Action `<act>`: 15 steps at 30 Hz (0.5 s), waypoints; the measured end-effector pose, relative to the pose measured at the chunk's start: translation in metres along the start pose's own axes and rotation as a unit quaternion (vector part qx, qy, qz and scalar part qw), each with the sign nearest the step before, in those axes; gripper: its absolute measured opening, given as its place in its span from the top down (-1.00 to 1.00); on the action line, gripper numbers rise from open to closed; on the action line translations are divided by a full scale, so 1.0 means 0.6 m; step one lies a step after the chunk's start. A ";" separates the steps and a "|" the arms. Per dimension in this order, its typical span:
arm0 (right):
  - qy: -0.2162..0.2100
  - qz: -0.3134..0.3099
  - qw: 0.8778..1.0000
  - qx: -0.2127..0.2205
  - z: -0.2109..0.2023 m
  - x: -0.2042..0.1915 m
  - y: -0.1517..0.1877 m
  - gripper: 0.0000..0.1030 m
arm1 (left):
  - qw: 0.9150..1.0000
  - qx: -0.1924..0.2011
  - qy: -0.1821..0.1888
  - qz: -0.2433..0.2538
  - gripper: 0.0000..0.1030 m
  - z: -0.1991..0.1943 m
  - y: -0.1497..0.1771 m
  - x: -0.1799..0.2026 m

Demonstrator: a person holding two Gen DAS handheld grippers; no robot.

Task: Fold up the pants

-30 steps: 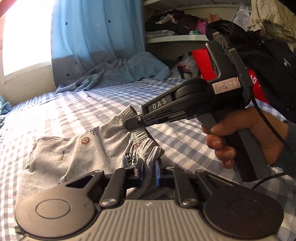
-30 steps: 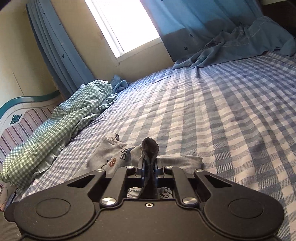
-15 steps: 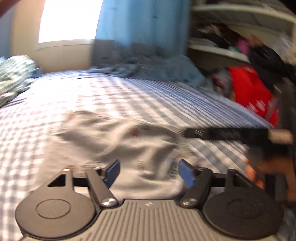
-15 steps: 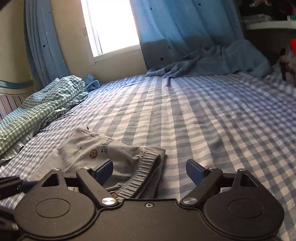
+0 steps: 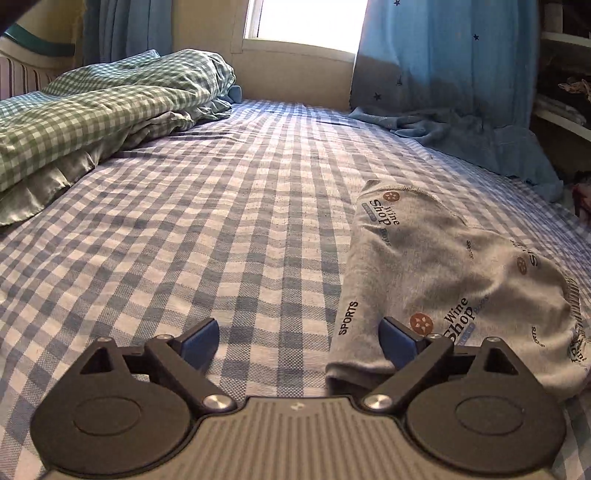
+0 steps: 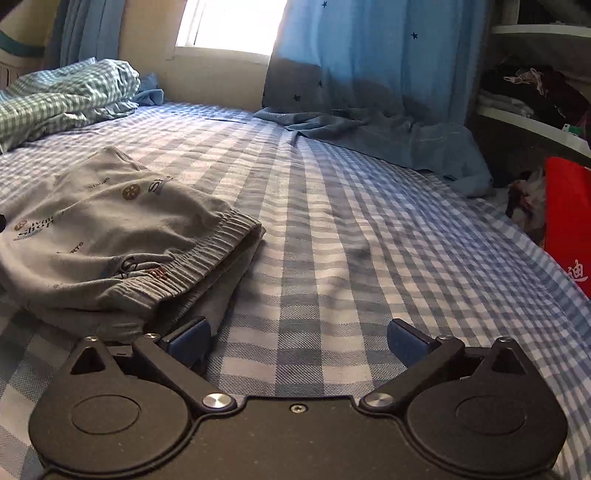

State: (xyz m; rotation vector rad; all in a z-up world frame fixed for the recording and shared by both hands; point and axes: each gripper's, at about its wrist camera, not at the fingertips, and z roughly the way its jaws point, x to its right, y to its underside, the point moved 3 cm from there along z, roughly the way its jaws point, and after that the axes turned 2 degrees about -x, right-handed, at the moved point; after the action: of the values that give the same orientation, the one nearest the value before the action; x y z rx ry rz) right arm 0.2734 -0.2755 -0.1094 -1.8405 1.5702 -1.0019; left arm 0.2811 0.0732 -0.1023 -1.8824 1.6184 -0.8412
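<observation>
A bed with a blue-and-white checked sheet (image 5: 229, 206) fills most of both views, running from the bottom edge up to a bright window (image 5: 306, 22) at the top. A rumpled green checked quilt (image 5: 96, 110) lies heaped at the upper left of the left wrist view, and a blue star-printed curtain (image 5: 443, 59) hangs at the upper right, its lower end spilling onto the sheet. In the right wrist view, shelves (image 6: 532, 103) stuffed with clothes and a red bag (image 6: 567, 218) stand at the right edge. The grey pants (image 5: 454, 280), printed with "Wine Shop" and "SPORTS", lie folded flat on the sheet: at the lower right of the left wrist view, and at the left of the right wrist view (image 6: 110, 236) with the ribbed waistband turned toward the frame's centre. The left gripper (image 5: 299, 341) at the bottom of its view has its fingers wide apart and still spreading, only sheet and the pants' near left edge between them, nothing clamped. The right gripper (image 6: 299, 338) is likewise opening, bare sheet between its fingers, the pants just beside its left finger.
</observation>
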 end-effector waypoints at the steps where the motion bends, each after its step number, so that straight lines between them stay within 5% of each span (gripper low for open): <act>1: -0.014 0.014 1.000 0.008 -0.005 0.006 -0.002 -0.94 | 1.000 0.004 -0.003 -0.006 -0.88 0.000 -0.009 0.009; 8: -0.031 -0.005 0.996 0.079 0.019 -0.029 -0.109 -0.98 | 0.998 0.054 0.019 -0.002 -0.99 0.016 -0.100 0.073; 12: -0.050 -0.022 0.996 0.068 0.077 -0.063 -0.144 -0.98 | 0.999 0.037 0.026 0.011 -0.99 0.085 -0.134 0.122; 15: -0.041 -0.035 0.997 0.050 0.111 -0.070 -0.144 -0.98 | 1.000 0.005 -0.001 0.019 -0.99 0.144 -0.140 0.135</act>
State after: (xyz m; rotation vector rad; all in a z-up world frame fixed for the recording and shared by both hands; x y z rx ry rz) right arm 0.3756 -0.2228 -0.0900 -1.8539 1.3913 -1.0053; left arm 0.4090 0.0053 -0.0897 -1.8389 1.6417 -0.8289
